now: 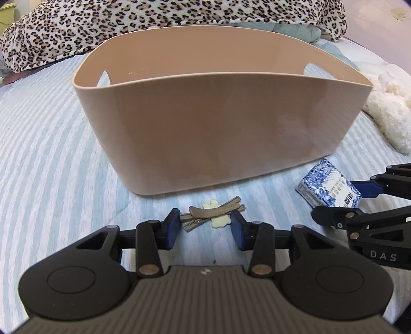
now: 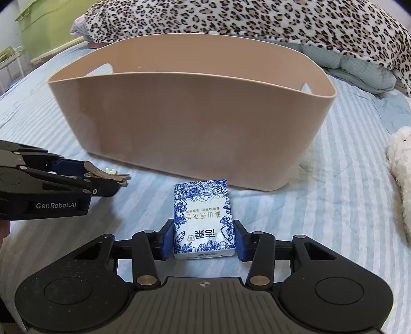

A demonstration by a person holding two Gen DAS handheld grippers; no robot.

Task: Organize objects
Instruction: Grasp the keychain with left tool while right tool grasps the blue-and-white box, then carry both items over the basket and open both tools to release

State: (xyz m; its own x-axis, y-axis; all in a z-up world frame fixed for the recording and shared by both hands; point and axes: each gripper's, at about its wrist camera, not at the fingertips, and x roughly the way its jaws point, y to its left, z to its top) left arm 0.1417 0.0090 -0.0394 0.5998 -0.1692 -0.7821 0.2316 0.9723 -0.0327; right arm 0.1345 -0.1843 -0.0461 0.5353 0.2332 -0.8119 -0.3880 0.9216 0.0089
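Note:
A beige plastic basket (image 1: 205,128) stands on the striped bed; it also shows in the right wrist view (image 2: 185,123). A grey-brown hair clip (image 1: 213,214) with a pale yellow ornament lies in front of it. My left gripper (image 1: 205,226) is open, its pads at either end of the clip, which rests on the bed. A blue-and-white tissue pack (image 2: 204,218) lies on the bed. My right gripper (image 2: 203,239) has its pads against the pack's sides at its near end. The pack (image 1: 328,186) and clip (image 2: 108,176) show in the other views too.
A leopard-print blanket (image 1: 154,23) is piled behind the basket. A white fluffy plush (image 1: 388,113) lies at the right, also in the right wrist view (image 2: 400,179). A folded pale blue quilt (image 2: 359,66) sits at the back right. Striped bedding (image 1: 51,154) surrounds the basket.

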